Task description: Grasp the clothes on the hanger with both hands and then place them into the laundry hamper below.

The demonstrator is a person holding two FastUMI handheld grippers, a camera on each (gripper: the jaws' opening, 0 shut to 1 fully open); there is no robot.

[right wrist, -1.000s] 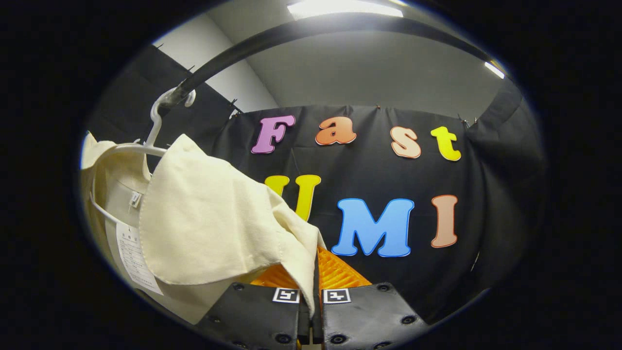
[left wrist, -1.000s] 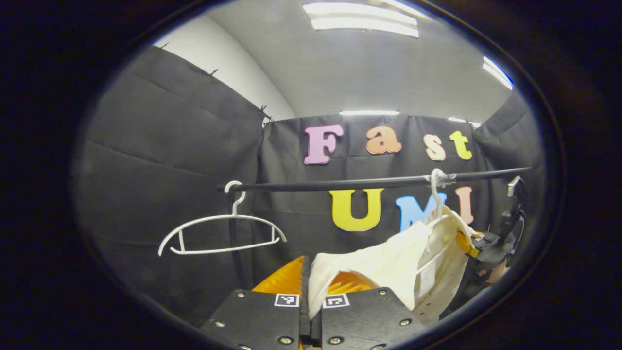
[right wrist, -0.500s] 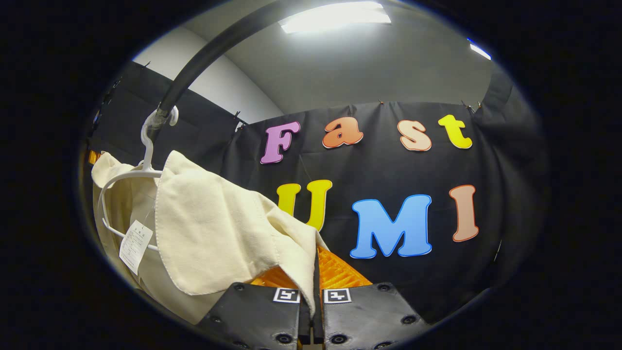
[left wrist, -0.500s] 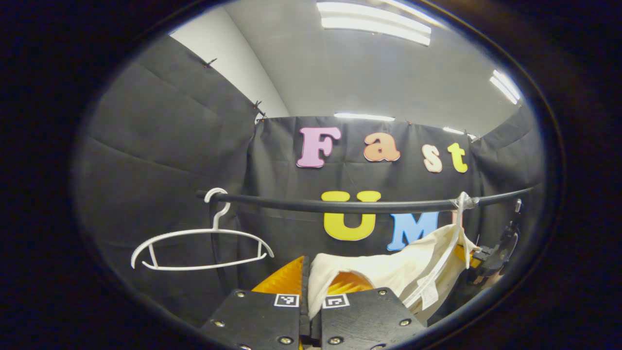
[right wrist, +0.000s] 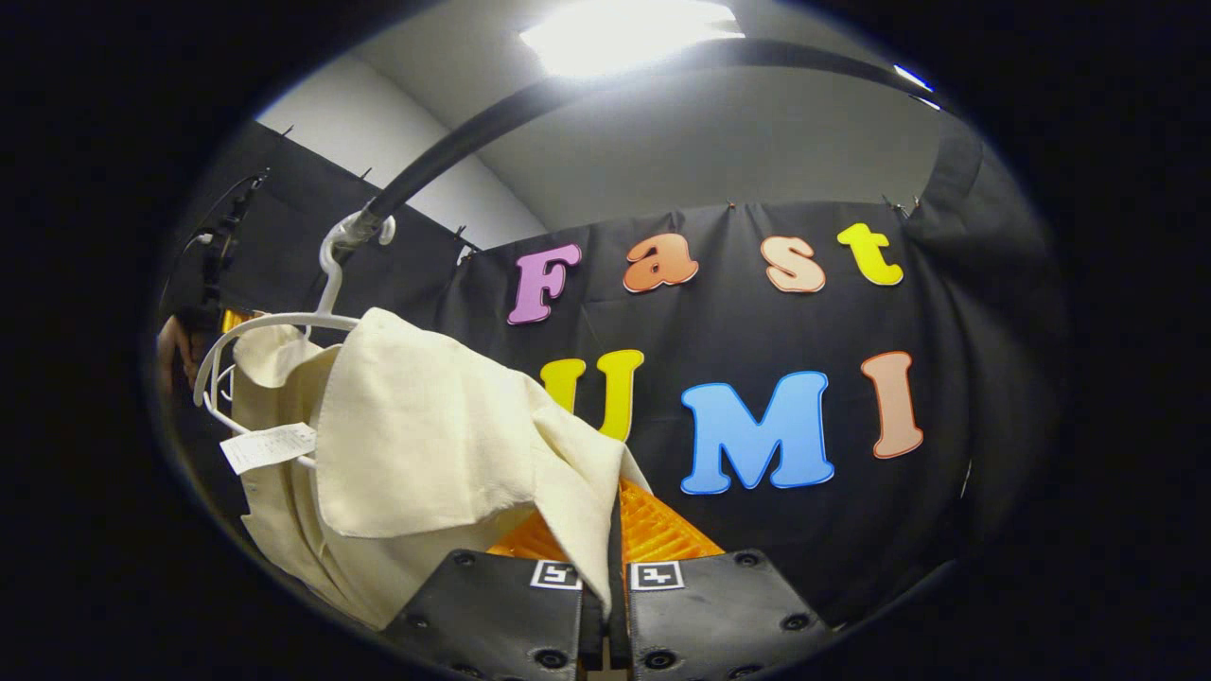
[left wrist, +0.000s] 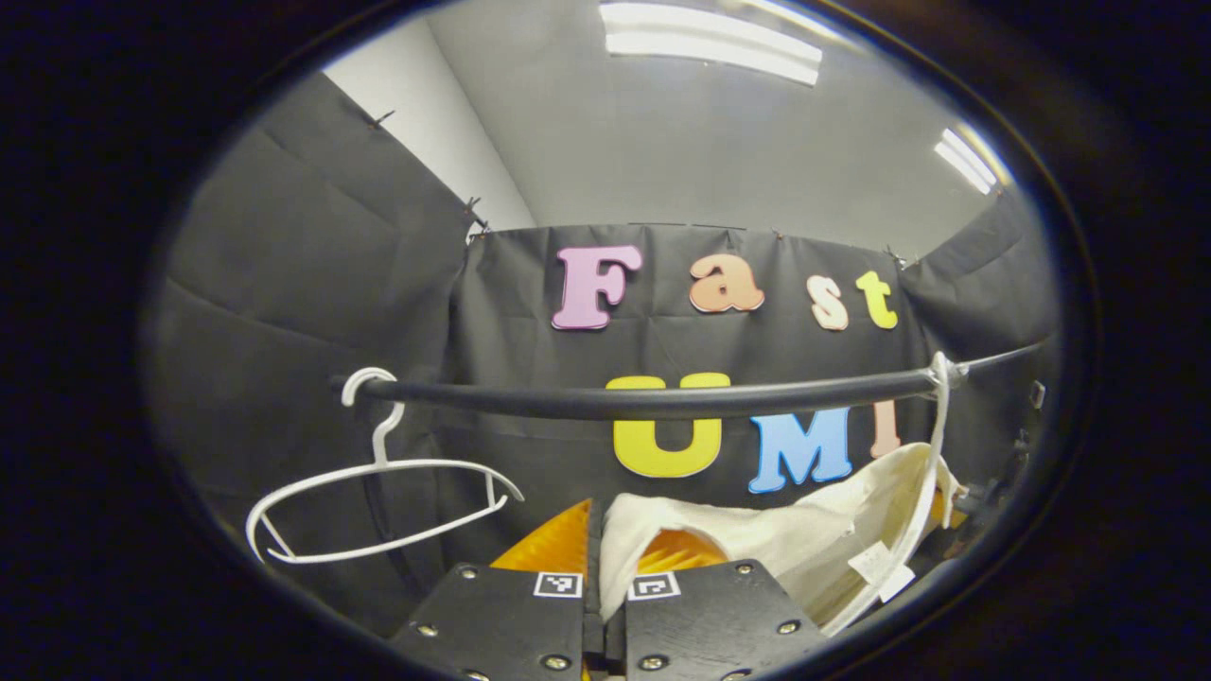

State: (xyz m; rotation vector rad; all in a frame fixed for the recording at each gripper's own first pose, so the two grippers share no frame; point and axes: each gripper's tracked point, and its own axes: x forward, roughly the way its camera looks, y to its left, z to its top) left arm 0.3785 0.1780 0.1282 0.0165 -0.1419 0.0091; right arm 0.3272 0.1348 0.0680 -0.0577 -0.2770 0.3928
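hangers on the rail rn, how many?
2. An empty white hanger hangs near the rail's left end in the left gripper view; the second hanger at its right end carries the cream garment. More could be hidden.

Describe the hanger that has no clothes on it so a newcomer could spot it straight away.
Find the black rail crossing the booth in the left gripper view. Near its left end, a white hanger hangs by its hook, tilted and bare. The other white hanger, at the rail's right end, carries the cream garment pinched by both grippers.
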